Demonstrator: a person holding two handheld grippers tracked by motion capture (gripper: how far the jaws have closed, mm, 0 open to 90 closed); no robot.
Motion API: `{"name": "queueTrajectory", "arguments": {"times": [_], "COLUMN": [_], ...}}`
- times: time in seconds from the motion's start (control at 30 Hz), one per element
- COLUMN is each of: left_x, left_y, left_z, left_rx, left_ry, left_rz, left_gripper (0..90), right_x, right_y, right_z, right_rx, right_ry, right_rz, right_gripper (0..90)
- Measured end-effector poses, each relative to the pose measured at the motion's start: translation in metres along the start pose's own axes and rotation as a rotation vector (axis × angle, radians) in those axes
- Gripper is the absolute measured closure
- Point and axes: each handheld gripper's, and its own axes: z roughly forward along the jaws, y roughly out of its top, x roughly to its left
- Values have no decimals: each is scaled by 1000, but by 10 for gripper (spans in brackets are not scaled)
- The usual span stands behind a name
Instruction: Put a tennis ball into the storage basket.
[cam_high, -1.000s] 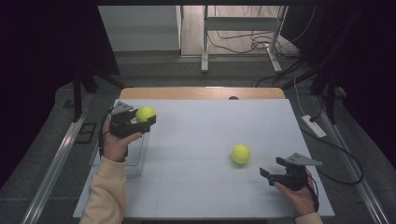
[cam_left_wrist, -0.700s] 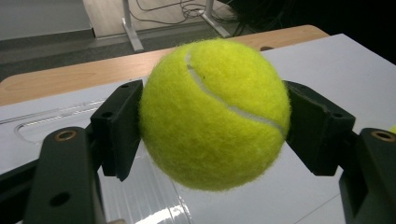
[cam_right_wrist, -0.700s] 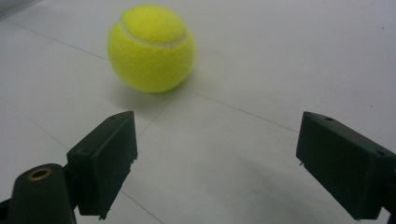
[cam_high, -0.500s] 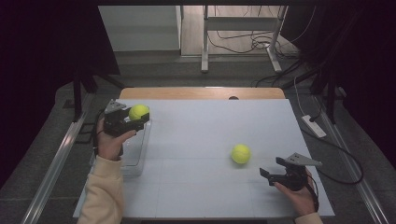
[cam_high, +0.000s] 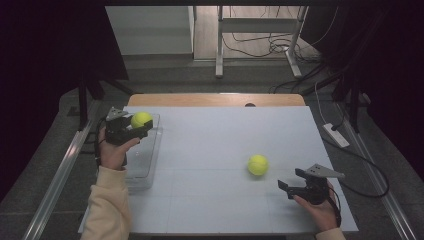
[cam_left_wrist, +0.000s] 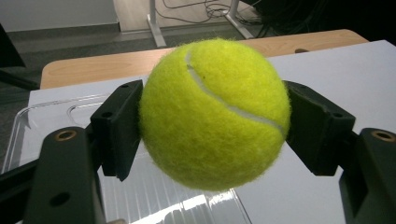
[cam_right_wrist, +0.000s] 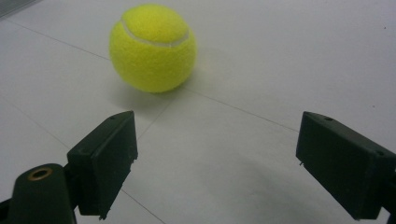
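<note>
Yellow felt ball (cam_left_wrist: 212, 114) sits pinched in the left gripper (cam_high: 131, 126) above the clear tray (cam_high: 150, 165); released off-centre, it could bounce out. Right gripper (cam_high: 292, 181) spread.

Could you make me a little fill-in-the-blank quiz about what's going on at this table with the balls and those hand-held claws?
1. The left gripper is shut on a yellow-green ____ ball.
2. That held ball hangs over a clear plastic ____ at the table's left edge.
3. The right gripper has its jaws ____, with nothing between them.
4. The second ball lies on the ____ tabletop, ahead of the right gripper.

Missing words: tennis; tray; open; white
</note>
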Motion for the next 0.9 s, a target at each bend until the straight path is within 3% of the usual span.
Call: {"name": "queueTrajectory", "arguments": {"times": [0.23,0.47,0.63,0.9], "left_x": [7,15,24,35], "left_y": [-3,-5,-7,-8], "left_z": [4,6,5,3], "left_rx": [-7,-3,0,6], "left_ry": [43,55,87,95], "left_rz": [0,-21,-43,-71], "left_gripper": [271,271,271,271], "right_x": [0,-1,0,0], "right_y": [0,0,0,-1], "right_z": [-1,-1,-1,-1], "right_rx": [-5,-5,-1,0], "right_ry": [1,0,-1,-1], "right_rz": [6,5,2,1], "right_gripper": [127,128,128,129]}}
